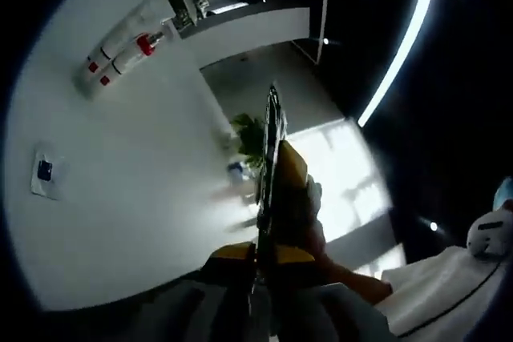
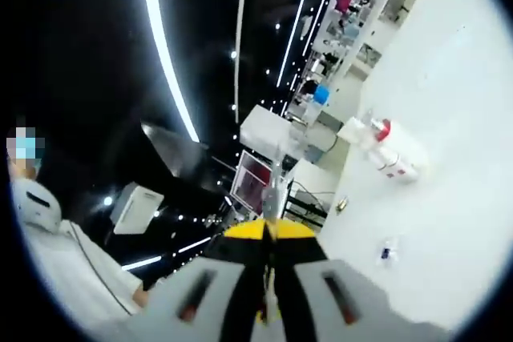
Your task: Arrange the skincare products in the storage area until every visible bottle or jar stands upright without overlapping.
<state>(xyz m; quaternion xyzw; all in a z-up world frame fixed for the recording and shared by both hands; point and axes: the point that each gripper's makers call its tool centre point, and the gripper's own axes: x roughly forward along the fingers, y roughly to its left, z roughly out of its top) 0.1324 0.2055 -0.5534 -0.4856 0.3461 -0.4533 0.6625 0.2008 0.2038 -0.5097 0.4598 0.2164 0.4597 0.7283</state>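
In the left gripper view the left gripper [image 1: 272, 118] rises from the bottom as a thin dark blade with yellow on its side — the two jaws look pressed together edge to edge, with nothing between them. A hand [image 1: 309, 222] grips it just below the yellow part. Far up and to the left of the jaw tips, well apart from them, white skincare bottles [image 1: 120, 58] with red caps and labels sit together on a white wall surface [image 1: 120, 198]; whether they stand upright I cannot tell, since the view is rolled. Near the jaws' left side a green plant [image 1: 250, 135] shows, blurred. Low on the left lies a small white tag with a dark square [image 1: 45, 171].

In the right gripper view the right gripper [image 2: 271, 198] rises from yellow-and-grey housing, its jaws meeting in a narrow point, closed on nothing. To the right of the tips and well apart, a white bottle with a red cap [image 2: 383, 143] rests against the white surface [image 2: 449, 222]. A person in white [image 2: 56, 254] stands at the lower left, and a long ceiling light strip [image 2: 164, 54] curves above.
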